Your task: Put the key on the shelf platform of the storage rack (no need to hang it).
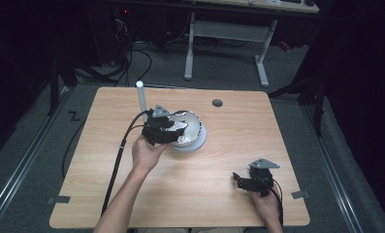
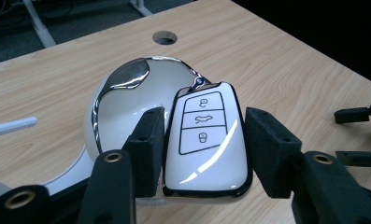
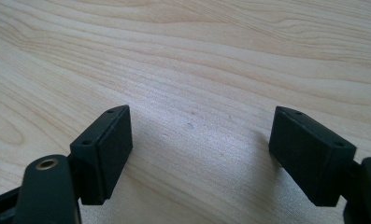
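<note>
Gripping white key fob [image 2: 206,140] — left tool [image 2: 204,149] clamped, above bowl [image 2: 122,102].

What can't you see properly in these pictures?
- Left gripper view: the car key's bottom edge sits behind the fingers.
- High view: the key in the white dish is too small, under the left gripper.
- Right gripper view: the fingers are cut off by the frame's bottom edge.

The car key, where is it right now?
The car key is clamped between the left gripper's jaws in the left gripper view, just over the shiny white bowl, left of the table's middle.
</note>
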